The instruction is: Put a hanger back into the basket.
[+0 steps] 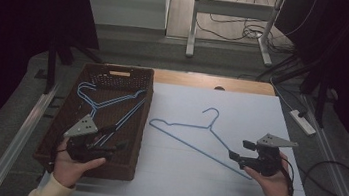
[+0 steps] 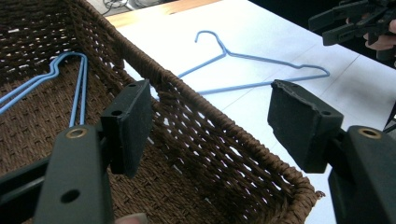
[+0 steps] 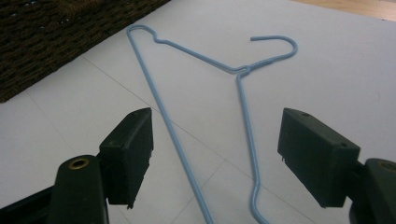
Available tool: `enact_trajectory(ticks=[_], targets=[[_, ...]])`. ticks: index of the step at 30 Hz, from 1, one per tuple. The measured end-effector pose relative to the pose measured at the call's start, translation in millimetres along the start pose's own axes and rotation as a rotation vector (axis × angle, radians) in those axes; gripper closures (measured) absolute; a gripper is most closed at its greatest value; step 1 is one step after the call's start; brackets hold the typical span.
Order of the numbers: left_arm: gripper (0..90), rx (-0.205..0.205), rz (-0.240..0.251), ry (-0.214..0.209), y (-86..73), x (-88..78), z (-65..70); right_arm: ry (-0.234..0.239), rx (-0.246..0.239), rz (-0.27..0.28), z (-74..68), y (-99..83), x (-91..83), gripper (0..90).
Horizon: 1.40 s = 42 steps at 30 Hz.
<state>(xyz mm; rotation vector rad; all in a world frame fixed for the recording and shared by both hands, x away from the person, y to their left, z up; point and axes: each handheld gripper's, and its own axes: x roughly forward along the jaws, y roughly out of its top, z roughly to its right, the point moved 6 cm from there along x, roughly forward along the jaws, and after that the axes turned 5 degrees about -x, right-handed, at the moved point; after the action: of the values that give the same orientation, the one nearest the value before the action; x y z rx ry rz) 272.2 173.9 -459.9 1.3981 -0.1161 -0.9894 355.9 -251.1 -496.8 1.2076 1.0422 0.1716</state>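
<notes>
A blue wire hanger (image 1: 193, 133) (image 2: 261, 58) (image 3: 243, 93) lies flat on the white table sheet (image 1: 260, 118), hook pointing away from me. Two more blue hangers (image 1: 111, 103) (image 2: 77, 84) rest inside the brown woven basket (image 1: 115, 70) (image 2: 224, 135) at the left. My left gripper (image 1: 116, 139) (image 2: 212, 116) hovers open over the basket's near right corner with nothing between its pads. My right gripper (image 1: 240, 150) (image 3: 219, 149) is open just above the near right end of the hanger on the sheet, its jaws standing either side of the wire without touching it.
The basket's right wall (image 3: 56, 37) stands beside the sheet's left edge. A strip of wooden tabletop (image 1: 214, 83) shows behind the sheet. A power strip (image 1: 303, 121) and a black cable (image 1: 338, 181) lie to the right of the table.
</notes>
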Motion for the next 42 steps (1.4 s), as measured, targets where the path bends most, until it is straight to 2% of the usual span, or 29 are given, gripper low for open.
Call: enact_trajectory(ticks=[20, 23, 26, 32, 36, 42], targets=[[31.8, 0.000, -0.003, -0.010, -3.5, 0.0, -1.2, 0.003, 0.009, -0.018, -4.7, 2.8, 8.2, 29.9], [31.8, 0.004, -0.009, -0.019, -4.6, 0.3, 0.8, 0.013, 0.028, -0.016, -9.6, 7.8, 12.2, 31.9], [31.8, 0.004, -0.007, -0.021, -4.2, 0.3, 1.0, 0.012, 0.020, -0.028, -12.9, 10.9, 15.3, 32.7], [31.8, 0.000, -0.012, -0.021, -5.9, 0.9, 0.6, 0.023, 0.004, -0.065, -19.9, 21.0, 37.0, 36.6], [31.9, 0.003, -0.017, -0.024, -7.8, 0.9, 2.7, 0.047, -0.007, -0.103, -29.2, 28.5, 59.3, 47.4], [32.0, 0.004, -0.026, -0.026, -11.3, 3.2, 3.9, 0.068, -0.011, -0.121, -31.6, 31.0, 69.4, 56.4]])
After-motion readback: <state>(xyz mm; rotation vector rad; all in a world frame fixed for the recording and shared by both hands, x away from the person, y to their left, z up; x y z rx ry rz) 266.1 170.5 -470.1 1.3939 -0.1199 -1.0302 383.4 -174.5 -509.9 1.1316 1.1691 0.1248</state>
